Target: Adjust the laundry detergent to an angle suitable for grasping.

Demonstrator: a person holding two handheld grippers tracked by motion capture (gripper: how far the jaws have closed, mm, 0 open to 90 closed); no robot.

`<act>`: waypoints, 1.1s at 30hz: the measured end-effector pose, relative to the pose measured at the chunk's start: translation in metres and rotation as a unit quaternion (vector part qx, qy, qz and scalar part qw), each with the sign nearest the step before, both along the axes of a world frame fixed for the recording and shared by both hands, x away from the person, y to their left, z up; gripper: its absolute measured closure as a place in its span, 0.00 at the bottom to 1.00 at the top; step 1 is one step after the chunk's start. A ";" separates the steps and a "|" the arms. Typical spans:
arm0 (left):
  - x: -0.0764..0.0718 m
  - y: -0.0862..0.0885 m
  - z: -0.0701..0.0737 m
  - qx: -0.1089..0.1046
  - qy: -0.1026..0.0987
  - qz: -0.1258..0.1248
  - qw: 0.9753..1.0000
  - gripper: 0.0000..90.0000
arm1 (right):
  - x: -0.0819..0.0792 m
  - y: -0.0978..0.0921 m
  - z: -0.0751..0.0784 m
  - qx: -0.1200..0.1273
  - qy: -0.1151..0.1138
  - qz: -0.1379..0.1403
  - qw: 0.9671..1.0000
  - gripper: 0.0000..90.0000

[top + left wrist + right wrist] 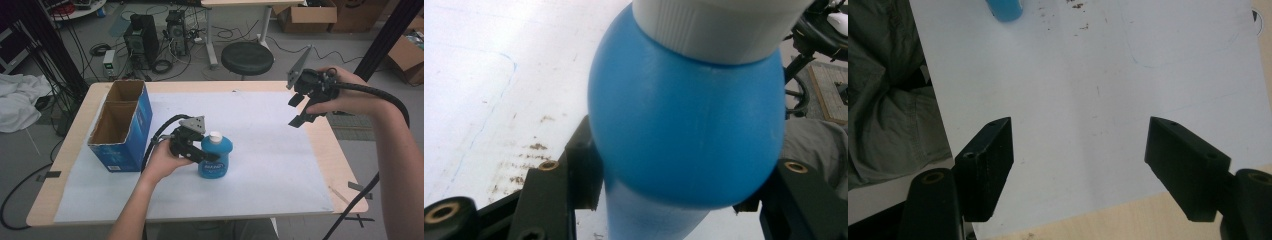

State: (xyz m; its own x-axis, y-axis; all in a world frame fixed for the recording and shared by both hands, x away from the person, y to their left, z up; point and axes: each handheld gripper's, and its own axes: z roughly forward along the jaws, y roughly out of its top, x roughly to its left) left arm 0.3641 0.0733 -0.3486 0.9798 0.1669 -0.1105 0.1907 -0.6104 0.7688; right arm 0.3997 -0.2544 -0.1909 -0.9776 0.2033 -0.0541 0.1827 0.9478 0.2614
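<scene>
On white sheet [280, 150], near table [345, 165] middle: blue bottle [216, 159], upright, white cap [215, 136] on top. Clamped by left gripper [212, 159] from bottle's left side, jaws pressed against both flanks of the round body. Seen close in left gripper view: blue belly [686, 130] bulging between black jaws, ribbed cap [719, 25] above, lower body narrowing below the jaws. Held in left hand [162, 162], grey plate [194, 123] on top, cable [155, 137] looping back toward the forearm.

Just left of that hand: blue box [122, 125], open at the top, two compartments, brown inside, standing on the sheet's left part.

Over the table's far right edge: right gripper [299, 107], raised in right hand [345, 95], well apart from bottle, jaws wide and holding nothing. From right gripper view: both jaws spread far, bare sheet [1088, 90] between, bottle base [1004, 10] small at top edge, brownish specks [1075, 6] beside it, faint blue pen line [1148, 62] curving across the sheet, grey-green trousers [883, 90] at left.

Beyond the table: round black stool [247, 58], computer towers [142, 40], cardboard boxes [307, 17].
</scene>
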 end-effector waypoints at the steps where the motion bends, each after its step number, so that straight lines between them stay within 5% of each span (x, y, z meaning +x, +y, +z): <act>1: 0.000 0.001 -0.001 -0.003 0.001 0.001 1.000 0.50 | 0.000 0.000 0.000 0.000 0.000 0.000 1.000 0.31; 8: -0.001 0.006 -0.005 -0.013 -0.001 0.003 1.000 0.49 | 0.001 0.000 -0.002 0.000 0.002 0.000 1.000 0.31; 15: -0.005 0.006 -0.003 0.014 -0.004 0.007 1.000 0.47 | 0.000 0.004 0.000 0.003 0.001 0.004 1.000 0.31; 21: -0.008 0.008 -0.002 0.045 0.001 0.029 0.999 0.34 | -0.001 0.006 0.001 0.002 0.001 0.005 1.000 0.31; 25: -0.013 0.019 0.011 0.063 -0.008 0.044 0.997 0.27 | -0.001 0.004 0.003 0.003 0.000 0.005 1.000 0.31; 33: -0.017 0.042 0.054 0.109 -0.040 0.087 0.989 0.15 | -0.001 0.007 0.004 0.006 -0.001 0.005 1.000 0.31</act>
